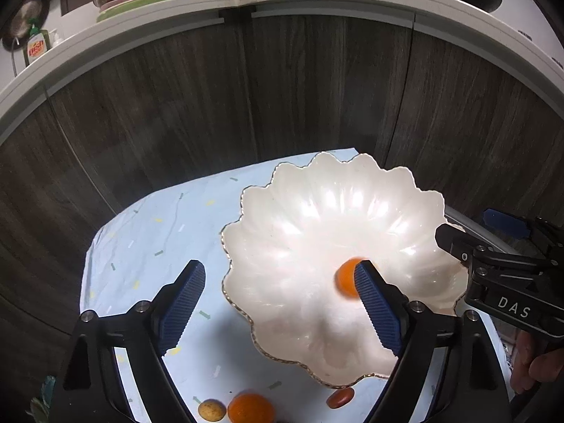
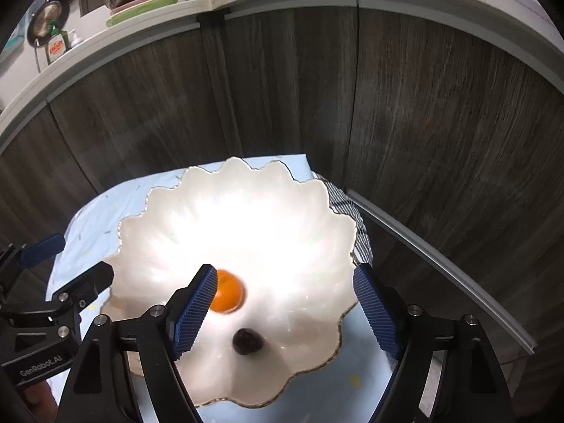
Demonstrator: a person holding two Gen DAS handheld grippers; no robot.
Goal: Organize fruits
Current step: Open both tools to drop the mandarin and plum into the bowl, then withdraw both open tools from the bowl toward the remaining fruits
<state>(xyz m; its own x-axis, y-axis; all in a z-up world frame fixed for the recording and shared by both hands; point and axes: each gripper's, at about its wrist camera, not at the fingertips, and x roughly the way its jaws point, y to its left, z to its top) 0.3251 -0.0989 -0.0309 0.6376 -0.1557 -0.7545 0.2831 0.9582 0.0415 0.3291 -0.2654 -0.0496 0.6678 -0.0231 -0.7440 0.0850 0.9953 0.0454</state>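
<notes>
Left gripper [image 1: 280, 303] spread wide, nothing between pads, over scalloped bowl [image 1: 317, 211] left rim; bare blue cloth [image 1: 148, 246] further left. Small orange [image 2: 227, 296] and dark fruit [image 2: 247, 342] inside bowl. Right gripper [image 2: 285, 305] spread wide above bowl, empty.

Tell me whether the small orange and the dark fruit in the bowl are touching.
Apart. The right wrist view shows white bowl floor between the small orange and the dark fruit.
</notes>
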